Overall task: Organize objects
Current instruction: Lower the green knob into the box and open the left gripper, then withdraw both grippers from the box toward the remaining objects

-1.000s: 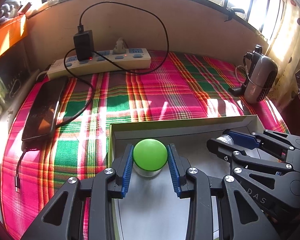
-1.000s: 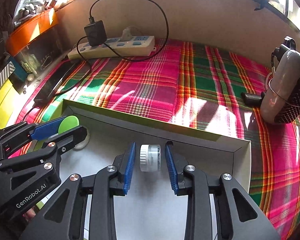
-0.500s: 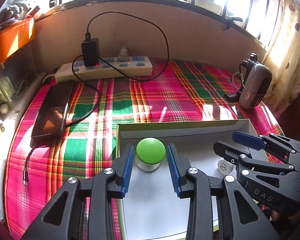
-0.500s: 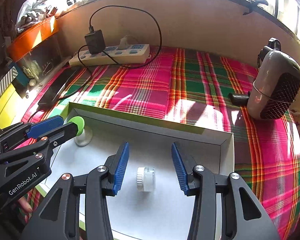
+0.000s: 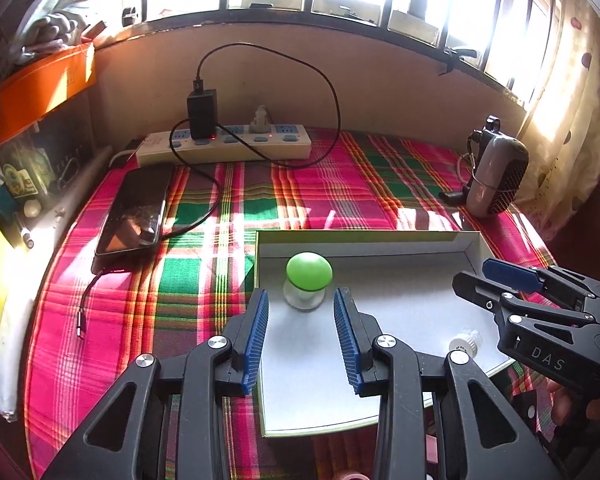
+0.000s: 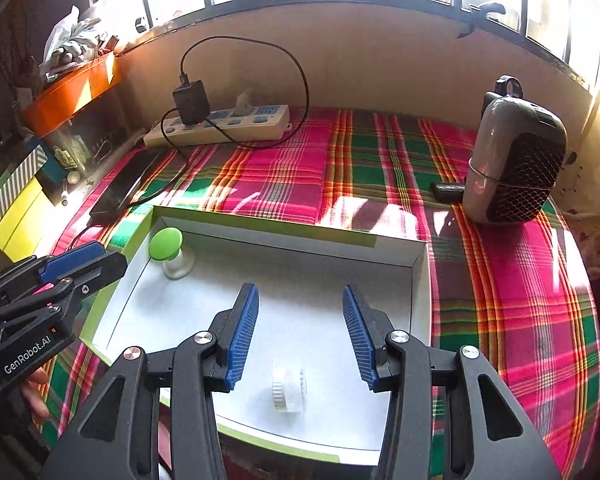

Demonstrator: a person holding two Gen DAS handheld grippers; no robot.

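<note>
A plaid cloth (image 5: 340,184) in pink, green and orange covers the whole work surface, with a power strip (image 5: 224,146) along the far wall, a dark phone (image 5: 134,210) at the left and a small grey heater (image 6: 514,160) at the right. On the cloth sits a shallow white box (image 6: 418,280) with green edging, its near edge close to the front of the surface.

Both task things lie inside the box and neither is held. The green-capped jar (image 5: 308,280) stands upright in the far left corner, and the left gripper (image 5: 302,336) hangs above the box floor with its jaws spread and the jar ahead of the blue pads, apart from them. The small white ridged cap (image 6: 289,390) lies on its side near the front edge; the right gripper (image 6: 300,336) stands released above it, pads clear on both sides.

The risks from here are small ones. The cap rests on its rounded rim, so a nudge to the box or a brush from a finger could probably set it rolling across the smooth floor. The jar looks top-heavy and could tip if a pad clips it. The box seems light enough to slide on the cloth if bumped.
</note>
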